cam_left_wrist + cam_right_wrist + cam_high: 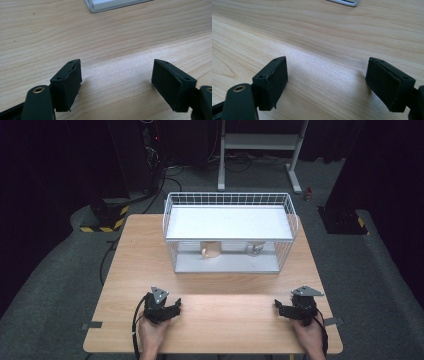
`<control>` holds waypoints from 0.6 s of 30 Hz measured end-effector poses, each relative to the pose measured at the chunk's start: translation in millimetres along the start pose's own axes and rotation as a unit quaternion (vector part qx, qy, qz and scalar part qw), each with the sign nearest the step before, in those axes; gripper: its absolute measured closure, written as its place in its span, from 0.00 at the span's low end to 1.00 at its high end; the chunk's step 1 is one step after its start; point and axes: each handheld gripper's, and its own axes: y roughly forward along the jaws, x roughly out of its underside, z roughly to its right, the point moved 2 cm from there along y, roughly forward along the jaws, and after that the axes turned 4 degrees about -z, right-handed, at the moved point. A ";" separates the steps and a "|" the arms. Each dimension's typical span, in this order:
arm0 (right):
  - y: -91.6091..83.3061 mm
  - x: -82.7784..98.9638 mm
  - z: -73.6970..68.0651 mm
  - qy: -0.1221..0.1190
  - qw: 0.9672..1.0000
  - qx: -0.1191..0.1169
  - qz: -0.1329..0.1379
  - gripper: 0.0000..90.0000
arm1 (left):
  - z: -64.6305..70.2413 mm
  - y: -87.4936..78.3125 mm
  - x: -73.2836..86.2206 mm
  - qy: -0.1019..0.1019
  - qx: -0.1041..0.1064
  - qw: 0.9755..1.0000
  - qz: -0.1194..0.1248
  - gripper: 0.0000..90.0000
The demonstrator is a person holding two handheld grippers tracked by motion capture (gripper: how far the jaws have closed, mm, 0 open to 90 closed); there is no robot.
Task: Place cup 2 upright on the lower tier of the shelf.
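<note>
Both hands sit at the near edge of the wooden surface point(150, 255), and nothing is in hand. The left tool point(172, 309) rests near left with its jaws standing wide, bare wood between them in the left gripper view. The right tool point(280, 308) mirrors it near right, jaws just as wide, nothing between them.

Out at the far middle stands a white wire rack point(227, 200) with a solid upper shelf. Under that shelf, on the lower tray, are two small things: a tan cup-like thing point(210, 249) towards the left and a clear glass-like thing point(255, 249) towards the right. They are too small to name for sure.

My guess is both are light. The clear one looks slick and breakable, so a gentle squeeze across its sides, low down, would suit. The tan one looks easier: take it across its body. The awkward part is the reach, coming in level through the open front beneath the shelf without knocking the wires.
</note>
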 end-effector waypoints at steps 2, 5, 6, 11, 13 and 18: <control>0.0 0.0 0.0 0.000 1.000 0.000 0.000 0.20 | 0.2 0.0 -0.1 0.002 -0.001 1.000 -0.002 0.27; 0.0 0.0 0.0 0.000 1.000 0.000 0.000 0.20 | 0.1 0.8 -0.3 0.007 -0.005 1.000 -0.004 0.27; 0.0 0.0 0.0 0.000 1.000 0.000 0.000 0.20 | 0.1 0.8 -0.3 0.006 -0.005 1.000 -0.004 0.27; 0.0 0.0 0.0 0.000 1.000 0.000 0.000 0.20 | -0.5 1.0 0.0 -0.002 0.000 1.000 -0.006 0.26; 0.0 0.0 0.0 0.000 1.000 0.000 0.000 0.20 | -1.9 1.5 -0.1 -0.009 0.005 1.000 -0.009 0.25; 0.0 0.1 0.0 0.000 1.000 0.000 0.000 0.20 | -2.4 1.8 -0.1 -0.010 0.006 1.000 -0.009 0.25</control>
